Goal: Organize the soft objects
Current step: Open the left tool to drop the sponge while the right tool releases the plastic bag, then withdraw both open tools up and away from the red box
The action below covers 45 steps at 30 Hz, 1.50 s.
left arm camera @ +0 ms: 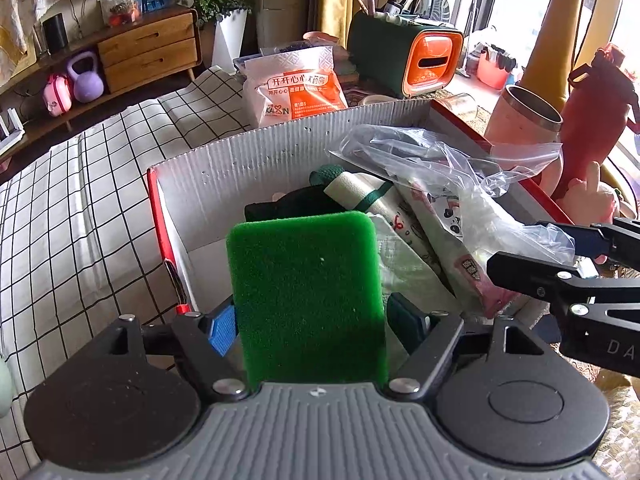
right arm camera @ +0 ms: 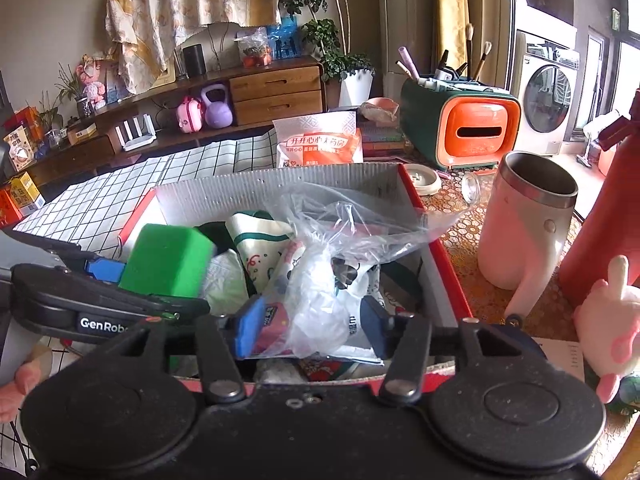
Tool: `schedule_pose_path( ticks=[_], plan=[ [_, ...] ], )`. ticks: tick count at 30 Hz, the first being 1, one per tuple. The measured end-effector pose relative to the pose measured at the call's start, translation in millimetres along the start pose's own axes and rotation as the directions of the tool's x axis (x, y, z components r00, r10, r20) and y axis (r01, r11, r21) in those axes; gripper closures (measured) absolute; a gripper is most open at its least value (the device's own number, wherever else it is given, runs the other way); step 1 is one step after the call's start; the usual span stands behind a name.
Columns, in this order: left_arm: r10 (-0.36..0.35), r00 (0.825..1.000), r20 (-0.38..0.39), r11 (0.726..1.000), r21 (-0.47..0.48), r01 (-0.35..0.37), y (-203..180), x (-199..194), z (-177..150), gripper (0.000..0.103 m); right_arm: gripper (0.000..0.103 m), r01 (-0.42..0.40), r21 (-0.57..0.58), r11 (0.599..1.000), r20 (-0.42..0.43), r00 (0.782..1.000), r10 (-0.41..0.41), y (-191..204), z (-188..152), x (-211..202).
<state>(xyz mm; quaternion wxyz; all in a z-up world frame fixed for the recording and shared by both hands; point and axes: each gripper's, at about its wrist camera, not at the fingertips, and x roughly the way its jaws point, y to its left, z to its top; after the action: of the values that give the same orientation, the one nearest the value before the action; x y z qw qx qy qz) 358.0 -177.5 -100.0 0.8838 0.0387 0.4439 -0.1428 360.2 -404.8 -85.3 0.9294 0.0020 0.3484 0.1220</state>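
Two grippers: both work over one open box, each shown by its own wrist camera.
Desk: a patterned gold cloth [right arm camera: 472,216] covers it; the box stands on it, with a checked sheet [left arm camera: 80,208] lying past the box's left side.
Box: a red-edged cardboard box [left arm camera: 248,152] with pale corrugated walls, holding the soft things in a heap.
Tumbler: a pink steel-rimmed tumbler [right arm camera: 524,220] stands on the desk just beside the box's right wall, with a red bottle [right arm camera: 600,216] further right.
Plastic bag: a clear zip bag [right arm camera: 340,240] lies crumpled on top of the heap, toward the box's right wall, its mouth reaching over that wall.
Sponge: the green sponge [left arm camera: 308,300] is upright over the box's near left corner, above the heap.
Folded cloth: a white cloth with green trim [right arm camera: 256,240] lies mid-box, behind the sponge.
Left gripper: the left gripper [left arm camera: 310,320] stands wide, its blue pads against the sponge's two sides, holding it.
Right gripper: the right gripper [right arm camera: 312,326] is about half open at the box's near wall; a pink-and-white packet [right arm camera: 276,328] and the bag's lower end lie between its pads, which do not press them.
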Motion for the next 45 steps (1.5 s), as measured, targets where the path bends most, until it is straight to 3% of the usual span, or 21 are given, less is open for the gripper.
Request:
schedule_pose_path(
  ticks=[10, 21, 37, 45],
  plan=[
    [-0.001, 0.999, 0.042, 0.999, -0.05, 0.004, 11, -26, -4, 0.025, 0.039, -0.01, -0.009, 1.0, 0.041, 0.999, 0.011, 9, 2, -25],
    [-0.033, 0.993, 0.115, 0.996, -0.081, 0.043, 21, -66, -21, 0.021, 0.022, -0.048, -0.024, 0.999, 0.113, 0.992, 0.05, 29, -3, -58],
    [-0.034, 0.965, 0.26, 0.996, -0.069, 0.053, 34, -135, -64, 0.018, 0.001, -0.1, -0.028, 0.995, 0.251, 0.962, 0.104, 53, -25, -109],
    [-0.04, 0.961, 0.273, 0.998, -0.039, 0.052, 28, -156, -88, 0.011, 0.0, -0.109, -0.02, 0.994, 0.308, 0.945, 0.109, 59, -39, -127]
  ],
)
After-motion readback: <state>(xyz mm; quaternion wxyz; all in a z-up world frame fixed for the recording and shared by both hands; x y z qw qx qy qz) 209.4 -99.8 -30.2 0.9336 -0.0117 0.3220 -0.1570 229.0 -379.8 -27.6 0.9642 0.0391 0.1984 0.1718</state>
